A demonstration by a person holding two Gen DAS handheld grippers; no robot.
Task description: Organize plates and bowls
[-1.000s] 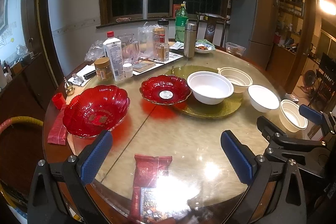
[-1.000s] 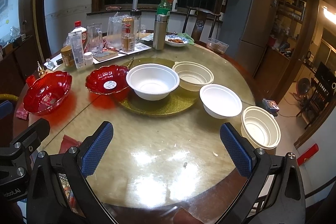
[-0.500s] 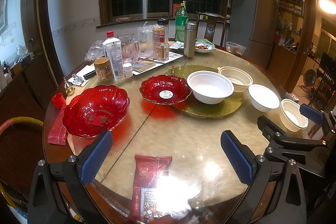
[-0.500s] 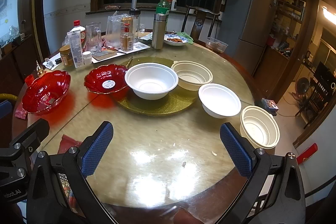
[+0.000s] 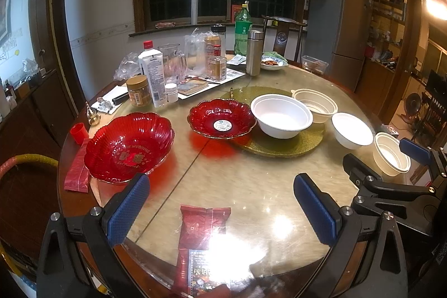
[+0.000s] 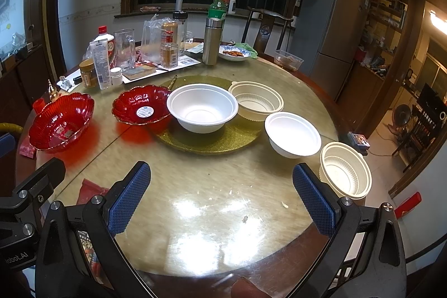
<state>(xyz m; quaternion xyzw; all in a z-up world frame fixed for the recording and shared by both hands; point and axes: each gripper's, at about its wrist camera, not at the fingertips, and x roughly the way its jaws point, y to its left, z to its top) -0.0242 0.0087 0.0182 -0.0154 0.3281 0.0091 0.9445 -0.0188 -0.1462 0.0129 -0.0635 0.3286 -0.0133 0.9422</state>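
On the round table lie two red scalloped glass dishes: a large one (image 5: 128, 147) (image 6: 62, 121) at the left and a smaller one (image 5: 222, 117) (image 6: 142, 104) beside a gold round plate (image 5: 282, 144) (image 6: 212, 141). A big white bowl (image 5: 281, 115) (image 6: 202, 107) and a cream ribbed bowl (image 5: 315, 104) (image 6: 256, 100) stand on the gold plate. A smaller white bowl (image 5: 351, 130) (image 6: 292, 134) and a second cream bowl (image 5: 391, 157) (image 6: 346, 170) sit toward the right edge. My left gripper (image 5: 220, 208) and right gripper (image 6: 220, 197) hover open above the near table, holding nothing.
Bottles, jars, a steel flask (image 6: 211, 41) and a plate of food (image 6: 234, 53) crowd the far side. A red snack packet (image 5: 204, 231) lies near the front edge. A chair (image 6: 265, 30) and a fridge (image 6: 329, 35) stand beyond the table.
Both grippers have drifted slightly; the right wrist view shifted a little so the bowls sit marginally further left. Nothing on the table has moved.
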